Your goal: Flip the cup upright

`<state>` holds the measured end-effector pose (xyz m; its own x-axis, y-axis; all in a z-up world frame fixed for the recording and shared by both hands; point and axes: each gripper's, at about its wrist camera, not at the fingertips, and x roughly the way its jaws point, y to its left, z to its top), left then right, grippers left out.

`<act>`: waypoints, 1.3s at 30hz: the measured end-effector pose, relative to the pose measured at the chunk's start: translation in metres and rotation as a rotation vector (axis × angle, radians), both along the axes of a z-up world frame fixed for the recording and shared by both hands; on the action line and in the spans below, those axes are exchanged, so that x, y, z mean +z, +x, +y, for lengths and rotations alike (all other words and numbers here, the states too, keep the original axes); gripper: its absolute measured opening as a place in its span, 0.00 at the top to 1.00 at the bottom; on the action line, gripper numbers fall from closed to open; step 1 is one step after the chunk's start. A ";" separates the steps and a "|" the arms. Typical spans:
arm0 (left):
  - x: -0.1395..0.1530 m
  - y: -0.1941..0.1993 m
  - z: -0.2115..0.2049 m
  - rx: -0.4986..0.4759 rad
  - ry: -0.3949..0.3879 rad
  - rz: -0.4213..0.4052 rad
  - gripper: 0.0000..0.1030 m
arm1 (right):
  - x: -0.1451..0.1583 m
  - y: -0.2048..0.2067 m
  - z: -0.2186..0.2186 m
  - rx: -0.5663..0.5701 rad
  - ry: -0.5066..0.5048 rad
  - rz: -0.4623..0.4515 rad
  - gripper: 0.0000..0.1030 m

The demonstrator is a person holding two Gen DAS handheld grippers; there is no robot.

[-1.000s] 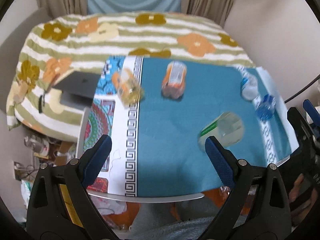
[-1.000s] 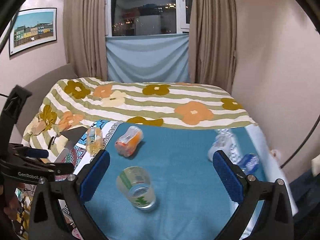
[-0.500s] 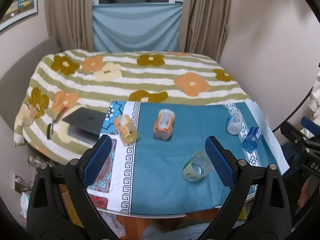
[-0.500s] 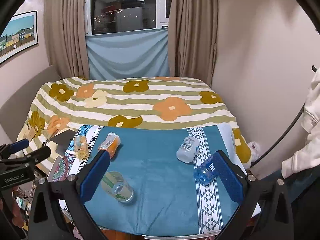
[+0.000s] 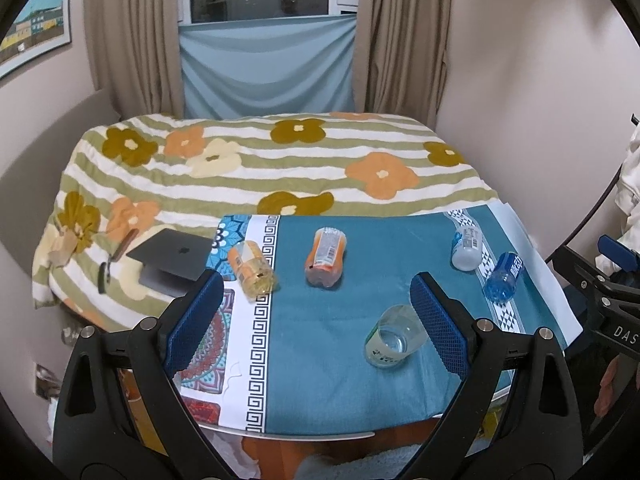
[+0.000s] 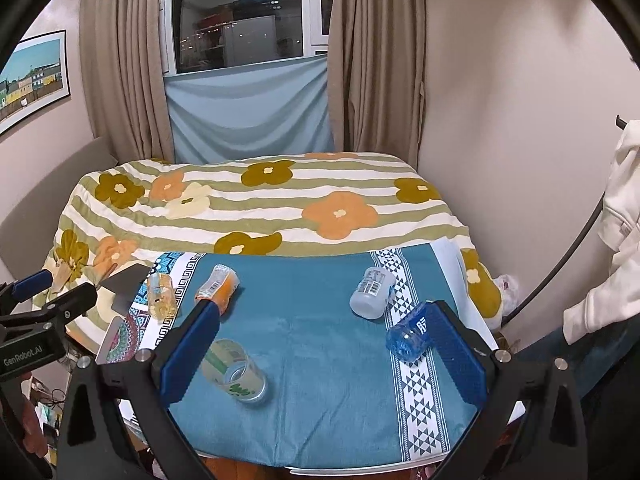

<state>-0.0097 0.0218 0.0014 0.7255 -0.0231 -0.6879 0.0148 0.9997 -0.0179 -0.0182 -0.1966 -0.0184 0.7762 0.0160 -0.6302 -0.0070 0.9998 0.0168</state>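
A clear glass cup with green print (image 5: 394,338) lies on its side on the teal tablecloth (image 5: 360,280), mouth toward me; it also shows in the right wrist view (image 6: 236,372). My left gripper (image 5: 316,320) is open and empty, held back above the table's front edge, its right finger just right of the cup. My right gripper (image 6: 320,354) is open and empty, also held back from the table, with the cup beside its left finger.
Lying on the table are a yellow bottle (image 5: 252,270), an orange bottle (image 5: 326,258), a clear bottle (image 5: 466,248) and a blue bottle (image 5: 502,276). A laptop (image 5: 172,260) rests on the flowered bed (image 5: 280,168) behind. A wall is at the right.
Both grippers have pulled back and tilted up from the table, so the objects look smaller and farther. The cup and bottles have not moved.
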 end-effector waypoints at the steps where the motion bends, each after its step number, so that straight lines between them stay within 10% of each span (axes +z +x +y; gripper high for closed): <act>1: 0.000 0.000 0.000 -0.001 0.000 0.000 0.03 | 0.000 0.000 0.000 0.000 0.000 0.000 0.00; 39: -0.001 0.001 0.005 0.009 0.002 0.000 0.03 | 0.000 0.002 0.010 0.013 -0.002 0.000 0.00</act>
<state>-0.0086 0.0268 0.0005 0.7257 -0.0154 -0.6878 0.0058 0.9999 -0.0163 -0.0158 -0.1866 -0.0180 0.7763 0.0246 -0.6299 -0.0197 0.9997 0.0148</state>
